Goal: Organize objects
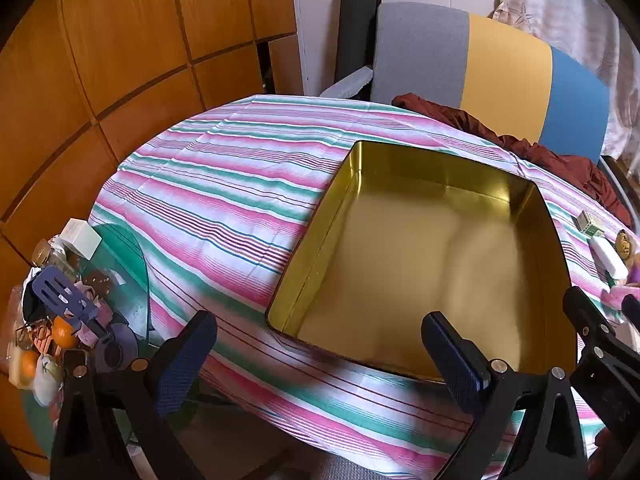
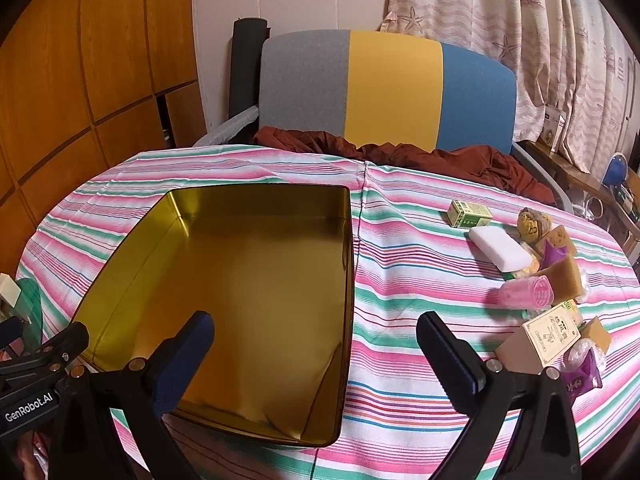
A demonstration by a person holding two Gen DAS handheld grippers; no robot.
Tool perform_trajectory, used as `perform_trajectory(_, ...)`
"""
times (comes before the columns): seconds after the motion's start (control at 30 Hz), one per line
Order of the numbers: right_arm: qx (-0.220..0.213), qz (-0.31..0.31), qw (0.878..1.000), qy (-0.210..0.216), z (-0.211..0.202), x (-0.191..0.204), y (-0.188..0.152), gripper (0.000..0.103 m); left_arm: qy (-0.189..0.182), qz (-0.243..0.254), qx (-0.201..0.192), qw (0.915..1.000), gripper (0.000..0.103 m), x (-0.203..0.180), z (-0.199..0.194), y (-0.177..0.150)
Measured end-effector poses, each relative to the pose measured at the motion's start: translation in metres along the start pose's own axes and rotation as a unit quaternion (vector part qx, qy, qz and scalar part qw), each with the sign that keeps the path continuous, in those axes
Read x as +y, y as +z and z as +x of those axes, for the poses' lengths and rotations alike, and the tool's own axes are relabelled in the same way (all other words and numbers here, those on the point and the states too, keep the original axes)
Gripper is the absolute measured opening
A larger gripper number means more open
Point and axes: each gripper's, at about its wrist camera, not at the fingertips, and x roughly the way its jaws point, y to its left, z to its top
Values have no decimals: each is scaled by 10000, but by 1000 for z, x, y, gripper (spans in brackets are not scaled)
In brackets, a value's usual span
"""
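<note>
**Gold tin bare on the striped counter, both hand-held grippers spread wide**

Left hand-held gripper (image 1: 318, 354): jaws wide apart, nothing between the pads, hovering over the near left corner of the gold tin (image 1: 436, 184). Right hand-held gripper (image 2: 316, 354): jaws likewise wide apart and holding nothing, poised over the tin's near right corner and the striped cloth (image 2: 400, 280) beside it.

Tin resting open-topped near the middle of the counter, shiny inside, no contents visible. To its right, well apart from it, a loose cluster of small items: green box (image 2: 469, 213) farthest, white block (image 2: 498, 250) just in front of it, pink roll (image 2: 526, 292) nearer, cream printed box (image 2: 550, 334) and purple packet (image 2: 582, 376) nearest. Sponge-like yellow-brown pieces crowded among them.

Off the counter's left edge, a jumble of odds and ends with a blue slotted spatula (image 1: 66, 296). Beyond the far edge, a grey, yellow and blue chair (image 2: 392, 88) with rust-red fabric (image 2: 440, 160) bunched on its seat.
</note>
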Motion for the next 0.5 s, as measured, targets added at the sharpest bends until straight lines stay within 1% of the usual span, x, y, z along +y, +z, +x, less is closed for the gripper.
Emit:
perform_trajectory(0.27, -90, 71, 9999, 30, -6, -8, -1, 103, -7, 34, -74, 10000, 103, -4, -4, -2)
perform_trajectory(0.4, -182, 176, 9997, 19, -13, -18, -1, 103, -213, 48, -215, 9995, 103, -12, -9, -4)
perform_trajectory(0.5, -269, 257, 9993, -47, -17, -30, -2, 103, -419, 177, -159, 9988, 103, -23, -8, -7)
